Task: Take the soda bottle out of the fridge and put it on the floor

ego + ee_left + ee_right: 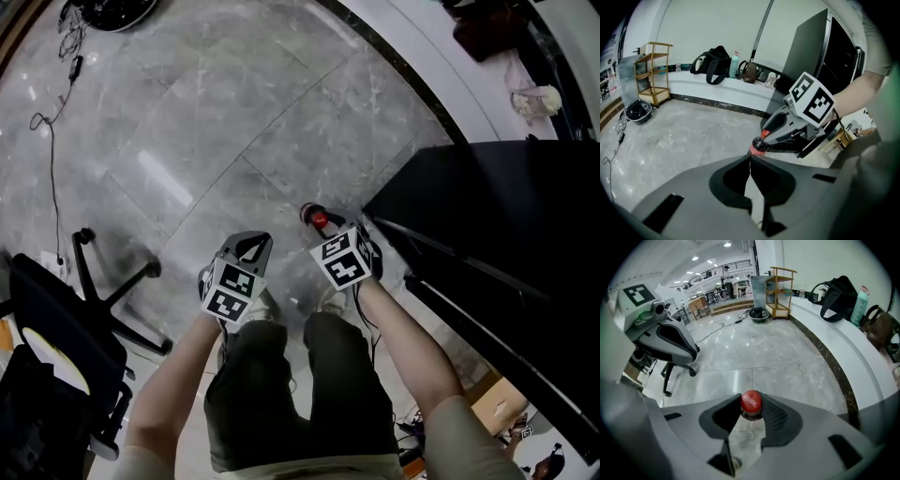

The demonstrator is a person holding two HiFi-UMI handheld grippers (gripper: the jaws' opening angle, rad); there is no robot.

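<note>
Quick update from us: our right gripper point(750, 409) is clamped on the soda bottle point(751, 401), with its dark, dimpled pads squeezing the neck right under the round red cap. The bottle hangs just outside the fridge point(506, 216), a tall glossy black box, close to its front edge and above the floor point(234, 122). That floor is polished grey marble tile with pale veins. We can't tell if the bottle's base touches the tiles. Our left gripper point(750, 158) holds nothing, and its smooth grey jaw tips are pressed together. It sits beside the right one, a bit farther out from the fridge. Well away from the fridge, past both grippers, there's a black office chair point(47, 309) on a star-shaped base.
</note>
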